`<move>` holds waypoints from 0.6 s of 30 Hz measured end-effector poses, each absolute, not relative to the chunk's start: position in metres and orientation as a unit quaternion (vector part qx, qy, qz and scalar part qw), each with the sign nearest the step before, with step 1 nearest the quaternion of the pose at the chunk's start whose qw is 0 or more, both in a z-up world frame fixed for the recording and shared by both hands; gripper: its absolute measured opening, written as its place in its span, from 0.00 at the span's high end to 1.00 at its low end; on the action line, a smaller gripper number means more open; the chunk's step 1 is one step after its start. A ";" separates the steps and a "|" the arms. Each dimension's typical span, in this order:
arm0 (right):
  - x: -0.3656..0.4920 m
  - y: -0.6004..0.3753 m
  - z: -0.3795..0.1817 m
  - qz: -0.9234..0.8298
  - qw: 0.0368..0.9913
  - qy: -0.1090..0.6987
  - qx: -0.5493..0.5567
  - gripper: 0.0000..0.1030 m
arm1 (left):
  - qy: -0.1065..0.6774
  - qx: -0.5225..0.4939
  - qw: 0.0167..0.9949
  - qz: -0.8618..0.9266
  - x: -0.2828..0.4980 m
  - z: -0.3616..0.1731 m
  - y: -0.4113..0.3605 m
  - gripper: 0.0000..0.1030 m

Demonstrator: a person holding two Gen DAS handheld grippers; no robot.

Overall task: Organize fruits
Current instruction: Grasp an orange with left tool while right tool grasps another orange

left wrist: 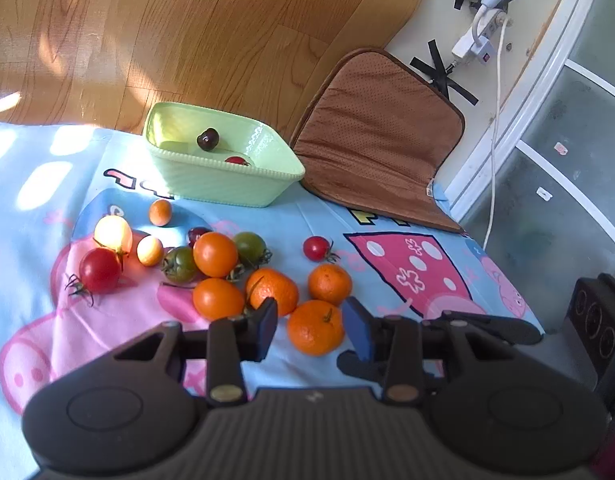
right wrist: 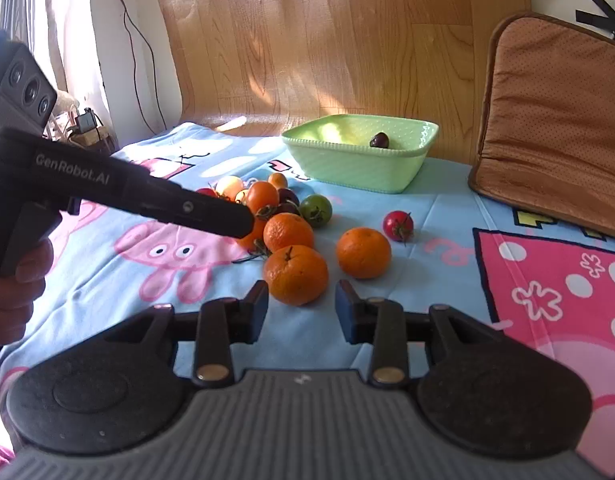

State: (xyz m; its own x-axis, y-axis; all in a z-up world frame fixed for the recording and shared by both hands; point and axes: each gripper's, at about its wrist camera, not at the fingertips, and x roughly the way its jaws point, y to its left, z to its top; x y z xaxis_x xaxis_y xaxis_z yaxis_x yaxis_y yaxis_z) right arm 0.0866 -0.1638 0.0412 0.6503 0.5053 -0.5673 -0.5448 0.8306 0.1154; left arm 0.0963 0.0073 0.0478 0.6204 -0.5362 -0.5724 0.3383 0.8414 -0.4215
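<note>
A pile of fruit lies on the cartoon cloth: three mandarins, the nearest [left wrist: 315,327] [right wrist: 295,275] between both grippers' fingers, plus orange, green, red and yellow tomatoes [left wrist: 215,254] and a lone red tomato [left wrist: 316,248] [right wrist: 397,225]. A light green basket [left wrist: 223,184] [right wrist: 359,172] behind them holds a dark cherry [left wrist: 208,139] [right wrist: 379,140] and a red fruit [left wrist: 236,160]. My left gripper [left wrist: 310,330] is open just above the nearest mandarin; its body shows in the right wrist view [right wrist: 155,196]. My right gripper [right wrist: 301,307] is open and empty, just short of the same mandarin.
A brown seat cushion [left wrist: 381,132] [right wrist: 555,120] lies at the cloth's far right corner. Wooden floor [left wrist: 187,32] lies beyond the cloth. A power strip with a white cable [left wrist: 481,34] sits by the window frame at the right.
</note>
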 end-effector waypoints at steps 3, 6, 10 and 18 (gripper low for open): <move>0.091 -0.152 0.036 0.292 0.906 0.304 -0.049 0.48 | 0.365 -0.127 0.890 -0.242 0.098 0.045 0.000 0.61; 0.097 -0.143 0.032 0.292 0.905 0.302 -0.066 0.51 | 0.367 -0.118 0.893 -0.233 0.103 0.046 -0.002 0.58; 0.096 -0.153 0.033 0.286 0.906 0.308 -0.053 0.58 | 0.365 -0.095 0.899 -0.221 0.114 0.049 -0.010 0.51; 0.064 -0.187 0.035 0.261 0.915 0.303 -0.045 0.58 | 0.361 -0.004 0.911 -0.200 0.127 0.037 -0.044 0.45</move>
